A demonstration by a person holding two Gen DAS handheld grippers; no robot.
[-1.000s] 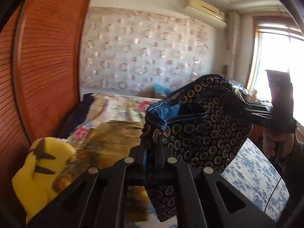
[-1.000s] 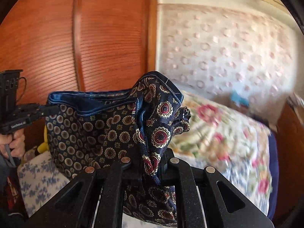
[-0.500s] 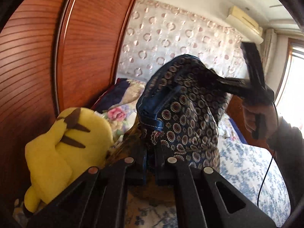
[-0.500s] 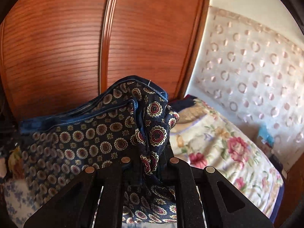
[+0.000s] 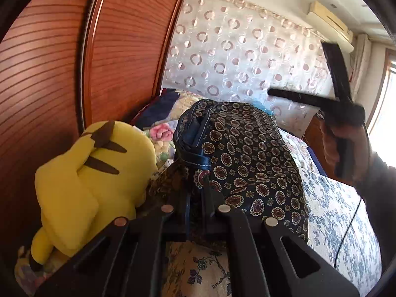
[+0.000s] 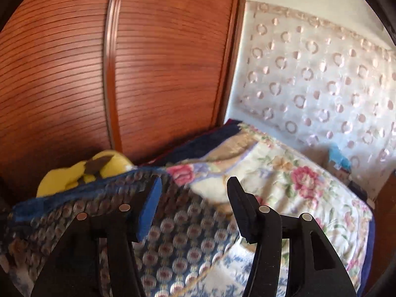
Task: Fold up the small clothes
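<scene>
Bright window (image 5: 388, 104) glare — right view motion-blurred.

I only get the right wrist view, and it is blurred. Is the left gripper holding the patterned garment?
Observer: Yes. In the left wrist view, the left gripper is shut on the patterned garment, just below its blue waistband.
Operator: Is my right gripper touching the cloth anywhere?
Observer: No. Seen from the left, the right gripper hangs above the garment's top edge, with the curtain showing between them.
</scene>
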